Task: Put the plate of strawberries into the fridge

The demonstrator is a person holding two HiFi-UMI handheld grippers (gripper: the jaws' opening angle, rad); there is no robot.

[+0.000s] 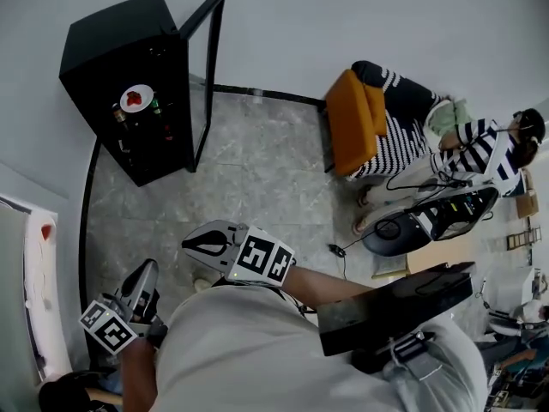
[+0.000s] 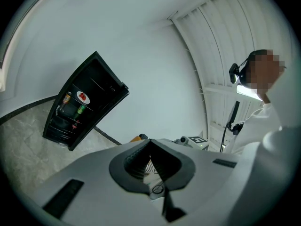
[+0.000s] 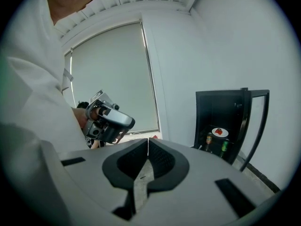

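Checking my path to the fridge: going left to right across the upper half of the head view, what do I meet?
Black fridge with the plate of strawberries inside → open fridge door → orange chair → seated person in a striped top.

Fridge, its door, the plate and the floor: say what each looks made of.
Fridge: matte black casing, probably painted metal or plastic; no shine shows.
Door: black frame around a clear pane, likely glass, since the floor shows through.
Plate: plain white, ceramic or plastic; too small to tell.
Floor: grey veined slabs with seams, like stone or stone-look tile.
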